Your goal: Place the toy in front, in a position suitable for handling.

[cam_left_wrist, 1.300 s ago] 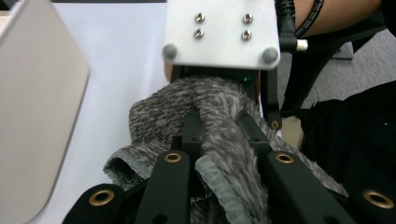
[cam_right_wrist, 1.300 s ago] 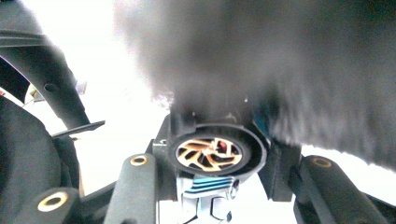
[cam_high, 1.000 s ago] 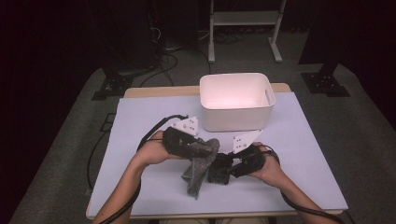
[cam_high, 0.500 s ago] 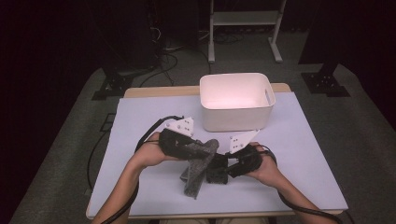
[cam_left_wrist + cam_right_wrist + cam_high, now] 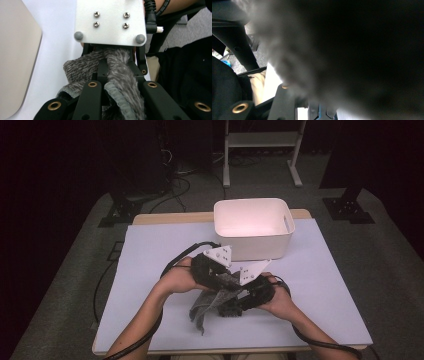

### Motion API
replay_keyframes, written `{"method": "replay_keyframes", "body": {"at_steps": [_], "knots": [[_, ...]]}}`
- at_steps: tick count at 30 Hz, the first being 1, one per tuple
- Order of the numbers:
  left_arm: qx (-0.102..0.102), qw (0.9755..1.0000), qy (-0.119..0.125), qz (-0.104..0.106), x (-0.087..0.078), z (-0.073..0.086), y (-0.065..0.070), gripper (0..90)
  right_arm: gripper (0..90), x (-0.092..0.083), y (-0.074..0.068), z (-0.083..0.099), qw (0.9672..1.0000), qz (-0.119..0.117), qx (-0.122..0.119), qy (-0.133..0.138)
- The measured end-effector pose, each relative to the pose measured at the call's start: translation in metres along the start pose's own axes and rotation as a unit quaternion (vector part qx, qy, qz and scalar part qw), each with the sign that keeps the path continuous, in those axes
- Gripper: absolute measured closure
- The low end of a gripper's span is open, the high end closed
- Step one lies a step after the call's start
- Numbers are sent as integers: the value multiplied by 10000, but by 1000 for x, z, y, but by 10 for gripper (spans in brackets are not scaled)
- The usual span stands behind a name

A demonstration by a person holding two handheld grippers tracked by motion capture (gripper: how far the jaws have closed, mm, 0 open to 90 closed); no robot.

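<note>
Fuzzy grey knit cloth [image 5: 117, 72] clenched in left claw [image 5: 117, 85], seemingly right claw [image 5: 240, 301] too.

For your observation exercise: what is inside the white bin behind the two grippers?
The white bin shows a bare pale interior in the high view; its near wall covers the floor strip closest to the person.

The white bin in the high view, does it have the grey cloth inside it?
No, the white bin looks empty, and the grey cloth hangs between the two tongs nearer the person, in front of the bin.
</note>
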State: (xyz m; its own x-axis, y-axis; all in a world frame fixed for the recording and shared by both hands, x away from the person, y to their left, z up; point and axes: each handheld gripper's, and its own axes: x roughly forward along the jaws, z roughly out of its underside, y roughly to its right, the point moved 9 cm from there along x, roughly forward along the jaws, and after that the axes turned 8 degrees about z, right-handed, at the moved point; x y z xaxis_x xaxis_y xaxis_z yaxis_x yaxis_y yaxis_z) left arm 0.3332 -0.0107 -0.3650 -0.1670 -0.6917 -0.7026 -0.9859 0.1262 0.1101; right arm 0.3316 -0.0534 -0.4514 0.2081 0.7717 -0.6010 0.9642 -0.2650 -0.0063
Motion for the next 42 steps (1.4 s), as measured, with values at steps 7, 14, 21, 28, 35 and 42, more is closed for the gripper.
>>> {"method": "replay_keyframes", "body": {"at_steps": [7,14,21,28,35,42], "knots": [[-22,9999,126,-99,-11,6,-1,769,557,-4,1,2,10000,7,-14,-53],[-143,9992,355,-131,-19,14,-1,769,556,-8,1,5,9999,70,-49,-113],[-214,9985,496,-102,-17,20,-2,769,555,-14,4,9,9997,97,-44,-232],[-243,9986,457,-52,-8,24,-4,769,552,-23,5,14,9991,183,-81,-386],[-270,9986,446,126,13,25,-5,769,551,-33,7,22,9982,221,-109,-551],[-288,9988,293,247,35,29,-6,769,550,-43,8,32,9972,239,-117,-705]]}}
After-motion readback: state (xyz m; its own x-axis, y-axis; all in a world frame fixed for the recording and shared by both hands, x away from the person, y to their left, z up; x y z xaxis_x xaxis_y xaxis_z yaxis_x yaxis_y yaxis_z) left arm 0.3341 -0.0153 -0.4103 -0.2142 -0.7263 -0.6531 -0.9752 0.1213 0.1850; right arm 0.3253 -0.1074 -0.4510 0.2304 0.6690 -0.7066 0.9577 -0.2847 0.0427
